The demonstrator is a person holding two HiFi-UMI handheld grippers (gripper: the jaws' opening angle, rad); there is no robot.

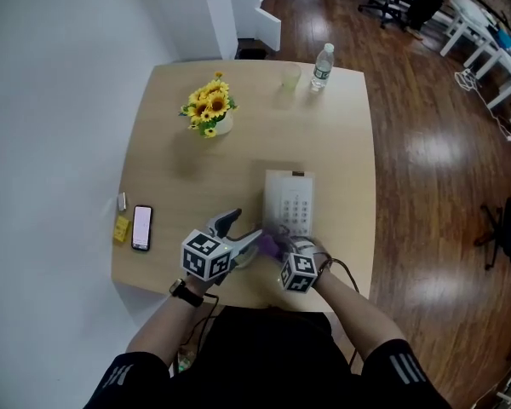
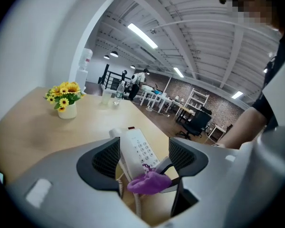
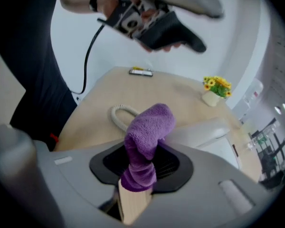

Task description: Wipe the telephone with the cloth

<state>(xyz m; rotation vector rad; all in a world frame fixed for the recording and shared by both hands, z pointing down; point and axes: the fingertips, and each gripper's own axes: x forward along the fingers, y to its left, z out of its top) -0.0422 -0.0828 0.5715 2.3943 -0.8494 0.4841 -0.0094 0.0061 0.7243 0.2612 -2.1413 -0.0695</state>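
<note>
- Phone (image 1: 289, 203): white, flat on the table (image 1: 341, 143), keypad up, towards the near edge and a little right of centre. Grey coiled cord (image 3: 118, 115) off its near end.
- Cloth (image 1: 275, 242): purple, bunched, standing out past the jaws of the right gripper (image 3: 142, 163). At the phone's near end, just below the keypad; too cramped to tell whether actually pressed on it.
- Right gripper: jaws clamped on the cloth's lower fold, angled down at the phone from the near edge, marker cube towards the person.
- Left gripper (image 1: 243, 233): jaws apart, nothing gripped. Just left of the cloth, tips close by the phone's near left corner. In the left gripper view, phone (image 2: 140, 148) and cloth (image 2: 149, 182) framed between the two pads, with neither pad on them.
- Both grippers close together, almost touching, over the table's near edge. Black watch (image 1: 183, 292) on the left wrist.
- Further left, near the table's left edge: mobile (image 1: 141, 227) with lit screen, flat; a small yellow item (image 1: 120, 228) just beside it.
- Far half of the table: flowers (image 1: 209, 109), yellow, in a white pot, left of centre; well apart from the phone.
- Far edge: clear cup (image 1: 289, 77) and bottle (image 1: 322, 66), upright, side by side.
- Around the table: dark wood floor (image 1: 417, 160) at right, white wall at left.
</note>
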